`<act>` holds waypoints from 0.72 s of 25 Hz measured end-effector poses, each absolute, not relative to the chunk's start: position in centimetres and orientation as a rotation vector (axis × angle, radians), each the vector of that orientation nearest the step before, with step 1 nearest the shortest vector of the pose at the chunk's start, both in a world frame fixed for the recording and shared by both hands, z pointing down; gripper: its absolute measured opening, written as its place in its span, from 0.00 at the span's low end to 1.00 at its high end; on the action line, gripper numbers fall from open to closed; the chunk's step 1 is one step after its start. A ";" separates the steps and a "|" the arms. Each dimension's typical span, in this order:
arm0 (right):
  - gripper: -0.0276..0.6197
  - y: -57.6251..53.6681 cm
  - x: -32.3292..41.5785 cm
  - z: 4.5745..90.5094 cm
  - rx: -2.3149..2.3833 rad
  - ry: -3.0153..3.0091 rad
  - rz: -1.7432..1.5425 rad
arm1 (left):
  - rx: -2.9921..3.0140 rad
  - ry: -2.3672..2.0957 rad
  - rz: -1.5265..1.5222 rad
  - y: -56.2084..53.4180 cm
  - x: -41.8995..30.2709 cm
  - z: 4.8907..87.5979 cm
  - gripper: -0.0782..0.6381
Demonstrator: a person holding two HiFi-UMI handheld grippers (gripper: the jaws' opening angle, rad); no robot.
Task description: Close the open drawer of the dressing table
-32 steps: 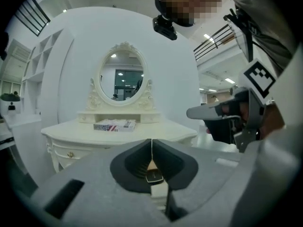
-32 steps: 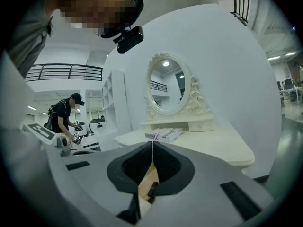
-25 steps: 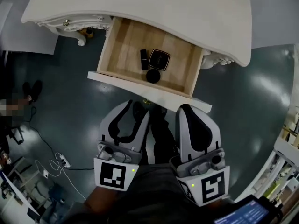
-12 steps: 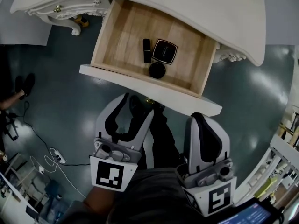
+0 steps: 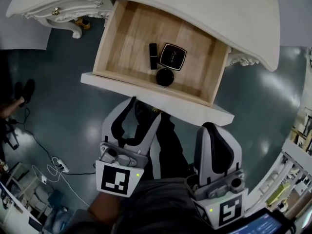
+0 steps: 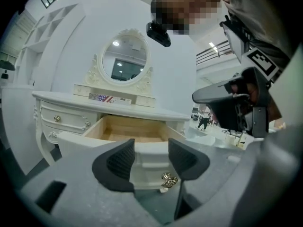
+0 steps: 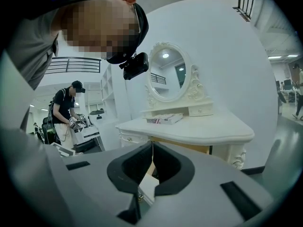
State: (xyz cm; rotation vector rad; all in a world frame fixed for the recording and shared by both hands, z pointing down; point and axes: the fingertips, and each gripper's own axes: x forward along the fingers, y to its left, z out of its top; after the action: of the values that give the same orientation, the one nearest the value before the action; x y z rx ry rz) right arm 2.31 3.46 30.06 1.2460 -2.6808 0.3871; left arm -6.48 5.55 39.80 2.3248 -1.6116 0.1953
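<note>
The white dressing table (image 5: 161,4) has its middle drawer (image 5: 113,43) pulled out, and a lipstick (image 5: 153,55), a square compact (image 5: 173,56) and a round black case (image 5: 165,76) lie inside. My left gripper (image 5: 138,113) is open just in front of the white drawer front (image 5: 195,108). In the left gripper view its open jaws (image 6: 151,157) frame the drawer front (image 6: 150,161) and its brass knob (image 6: 168,179) without touching them. My right gripper (image 5: 215,131) is shut and empty, a little short of the drawer front. In the right gripper view the shut jaws (image 7: 151,162) point at the dressing table (image 7: 199,129).
An oval mirror (image 6: 124,63) stands on the tabletop. Closed side drawers (image 6: 64,119) sit at the left. Cables (image 5: 58,167) and shoes (image 5: 24,89) lie on the floor at left. Shelving (image 5: 297,165) stands at right. A second person (image 7: 66,110) stands far off.
The left jaws have spread wider. Both grippers have sunk a little, the left one more. The drawer is still open with the same items inside.
</note>
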 end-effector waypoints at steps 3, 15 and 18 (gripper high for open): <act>0.06 3.5 2.5 30.1 1.257 -2.676 0.378 | 2.331 -1.610 0.191 5.5 -6.5 39.9 0.43; 0.06 4.6 2.7 30.4 1.293 -2.651 0.398 | 2.362 -1.599 0.214 5.6 -6.3 40.0 0.43; 0.06 4.8 2.7 30.2 1.295 -2.657 0.378 | 2.368 -1.585 0.225 5.6 -6.2 40.1 0.43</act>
State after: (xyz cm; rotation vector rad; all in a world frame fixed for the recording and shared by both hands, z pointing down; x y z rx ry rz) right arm 2.68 4.81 30.16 1.2949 -2.6571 0.3776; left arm -6.22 5.64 40.05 2.3685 -1.5846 0.2254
